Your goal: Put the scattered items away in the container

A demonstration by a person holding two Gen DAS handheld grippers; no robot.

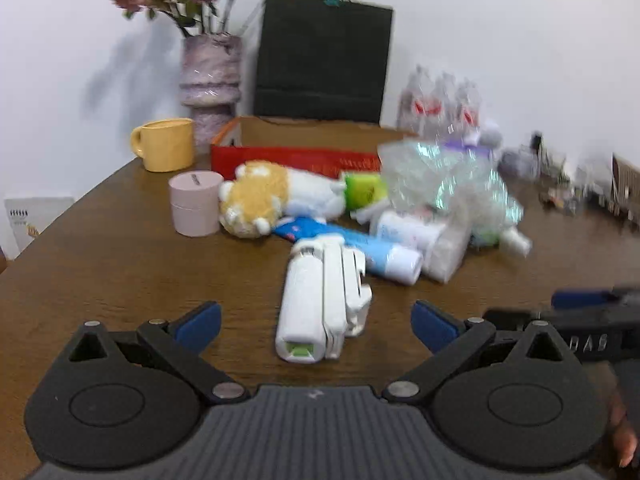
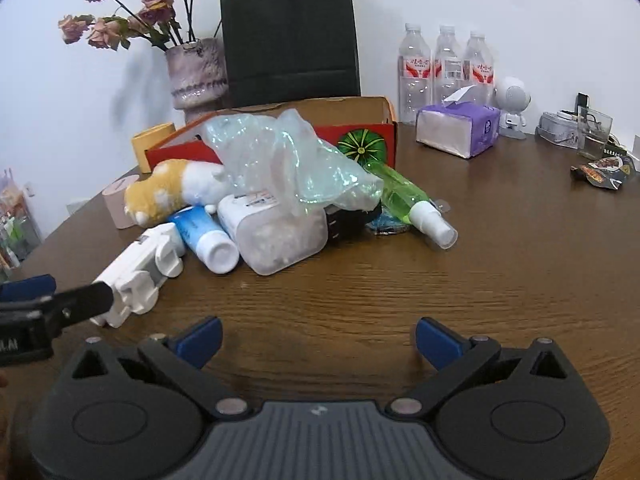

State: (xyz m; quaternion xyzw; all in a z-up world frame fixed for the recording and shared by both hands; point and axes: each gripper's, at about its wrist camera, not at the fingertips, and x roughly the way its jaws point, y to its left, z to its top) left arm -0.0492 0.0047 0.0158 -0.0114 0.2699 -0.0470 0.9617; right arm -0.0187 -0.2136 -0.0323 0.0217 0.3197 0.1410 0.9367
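The left gripper (image 1: pixel 316 322) is hanging low over the brown surface (image 1: pixel 120 272), and its jaws are spread wide with nothing between the blue pads. A white folded gadget (image 1: pixel 320 300) is lying just ahead of it, at 12 o'clock. The right gripper (image 2: pixel 318 340) is also standing with its jaws spread wide and empty, over bare wood. In the right wrist view, the white gadget is lying at 10 o'clock, close to the tip of the left gripper.

A little farther on, a pile of things is waiting. A blue and white tube (image 2: pixel 206 236) is lying beside a clear plastic box (image 2: pixel 280 240). A crinkly clear bag (image 2: pixel 280 156) is sitting on top of the box. A green spray bottle (image 2: pixel 408 200) is lying at 1 o'clock, with its white cap pointing toward the camera. A yellow and white plush toy (image 1: pixel 264 200) is lying at 11 o'clock, next to a small pink tub (image 1: pixel 195 204).

Behind the pile, the red cardboard box (image 2: pixel 376 140) is standing open at 12 o'clock. A yellow mug (image 1: pixel 166 144) is sitting at its left. Farther back, a vase with flowers (image 2: pixel 196 76) and a black paper bag (image 2: pixel 290 40) are standing by the wall. Three water bottles (image 2: pixel 448 68) and a purple tissue pack (image 2: pixel 460 130) are sitting at 2 o'clock.
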